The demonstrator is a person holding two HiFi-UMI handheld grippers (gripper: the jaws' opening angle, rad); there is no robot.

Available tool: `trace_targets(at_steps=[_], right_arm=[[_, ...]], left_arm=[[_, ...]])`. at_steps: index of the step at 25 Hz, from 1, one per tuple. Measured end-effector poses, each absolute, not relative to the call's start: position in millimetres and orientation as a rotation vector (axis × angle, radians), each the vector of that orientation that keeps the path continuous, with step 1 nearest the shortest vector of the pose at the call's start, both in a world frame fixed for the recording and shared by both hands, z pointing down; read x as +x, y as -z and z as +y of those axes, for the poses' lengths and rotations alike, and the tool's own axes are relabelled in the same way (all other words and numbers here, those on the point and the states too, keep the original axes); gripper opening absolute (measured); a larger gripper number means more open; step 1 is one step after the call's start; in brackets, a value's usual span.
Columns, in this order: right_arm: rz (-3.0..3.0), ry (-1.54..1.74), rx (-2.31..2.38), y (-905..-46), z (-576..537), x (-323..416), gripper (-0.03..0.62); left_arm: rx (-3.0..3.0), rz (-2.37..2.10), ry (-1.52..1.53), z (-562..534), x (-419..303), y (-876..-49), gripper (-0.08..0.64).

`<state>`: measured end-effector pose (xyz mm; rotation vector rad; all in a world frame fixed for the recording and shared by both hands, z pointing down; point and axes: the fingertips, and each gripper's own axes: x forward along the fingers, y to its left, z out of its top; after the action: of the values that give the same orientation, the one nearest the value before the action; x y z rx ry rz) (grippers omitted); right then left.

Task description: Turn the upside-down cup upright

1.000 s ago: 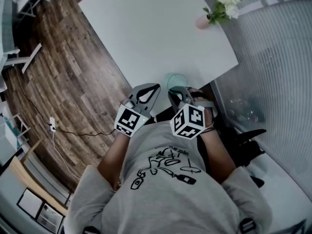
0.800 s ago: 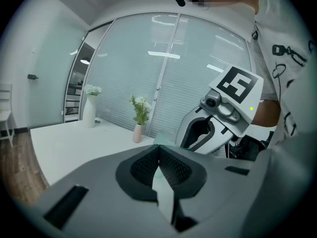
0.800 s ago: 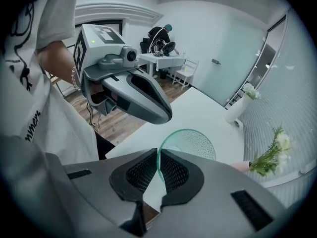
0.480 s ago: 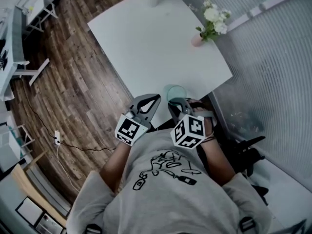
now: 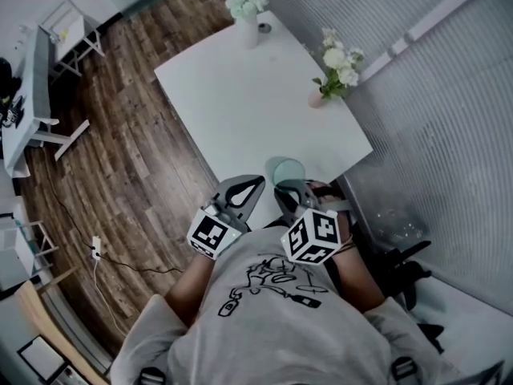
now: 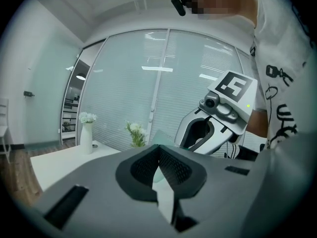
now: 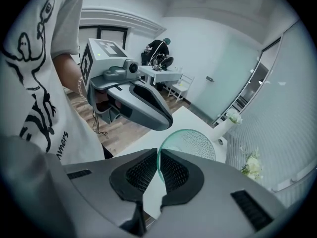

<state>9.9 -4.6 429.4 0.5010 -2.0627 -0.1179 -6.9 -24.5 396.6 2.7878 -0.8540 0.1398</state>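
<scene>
One grip only: R gripper (image 7: 157,157) clamped on cup (image 7: 193,142) wall, prob. to flip it; L gripper (image 6: 159,157) closed, empty, just left

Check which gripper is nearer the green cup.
Right. The right gripper grips the cup by its rim; the left gripper, shut and empty, hangs beside it.

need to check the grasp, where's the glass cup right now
The glass cup is pinched by its wall in the right claw; in the head view it shows at the white table's near edge, just right of the left claw.
</scene>
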Motion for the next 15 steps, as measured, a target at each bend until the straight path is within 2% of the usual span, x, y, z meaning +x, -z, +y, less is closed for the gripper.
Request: trace_targets(at_steps=[15], right_arm=[[-2.25, 0.051, 0.623, -392, -15, 12, 0.046]], left_arm=[[2.784, -0.846, -0.033, -30, -16, -361, 0.006]])
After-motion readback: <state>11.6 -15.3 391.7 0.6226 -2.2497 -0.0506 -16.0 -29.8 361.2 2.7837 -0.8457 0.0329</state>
